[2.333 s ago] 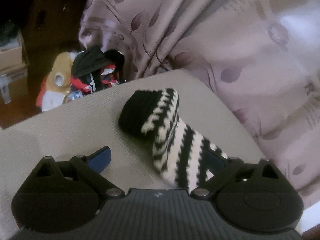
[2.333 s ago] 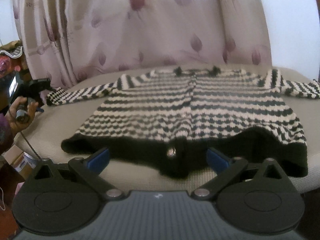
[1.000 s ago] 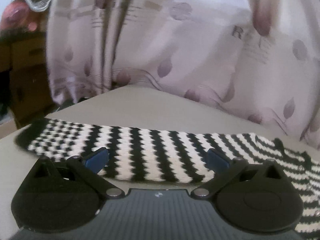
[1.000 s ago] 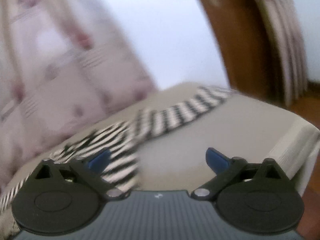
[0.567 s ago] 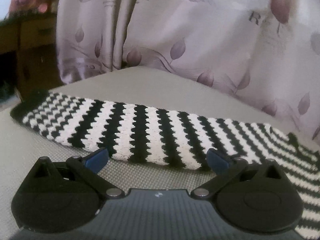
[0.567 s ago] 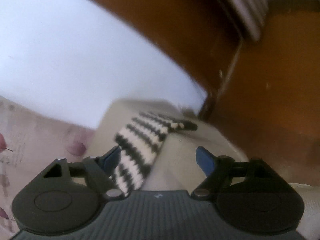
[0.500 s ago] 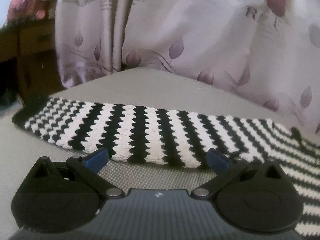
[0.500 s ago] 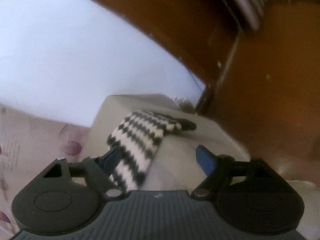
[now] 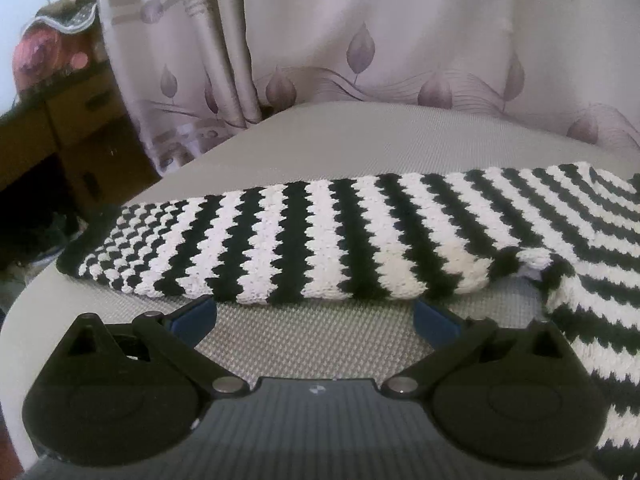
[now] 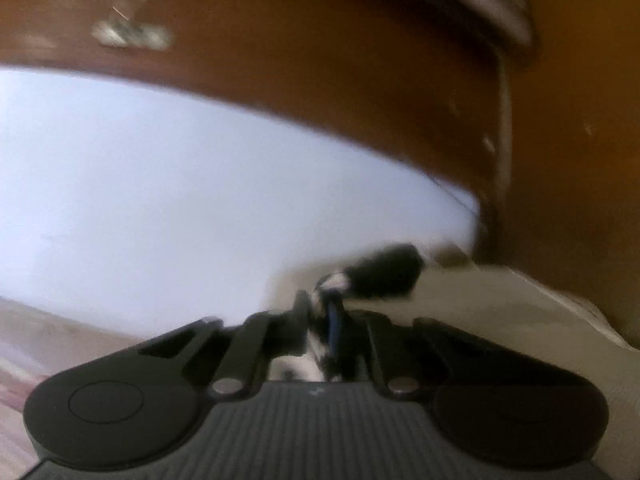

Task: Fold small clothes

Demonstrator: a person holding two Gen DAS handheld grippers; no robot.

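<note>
1. The black-and-white striped knitted cardigan lies spread flat on the grey woven-covered desk, in front of a mauve leaf-print curtain.
2. Its near sleeve runs left to right across the left wrist view, black cuff at the far left.
3. The left claw hovers with jaws wide apart just short of that sleeve's edge.
4. The right claw has just closed, clamped on the other sleeve's cuff end.
5. Sleeve-folding appears to be starting; next, the right claw likely carries its cuff inward over the body.

Mauve leaf-print curtain at twelve o'clock, brown wooden cabinet at nine; blurred brown wooden panel at twelve.
</note>
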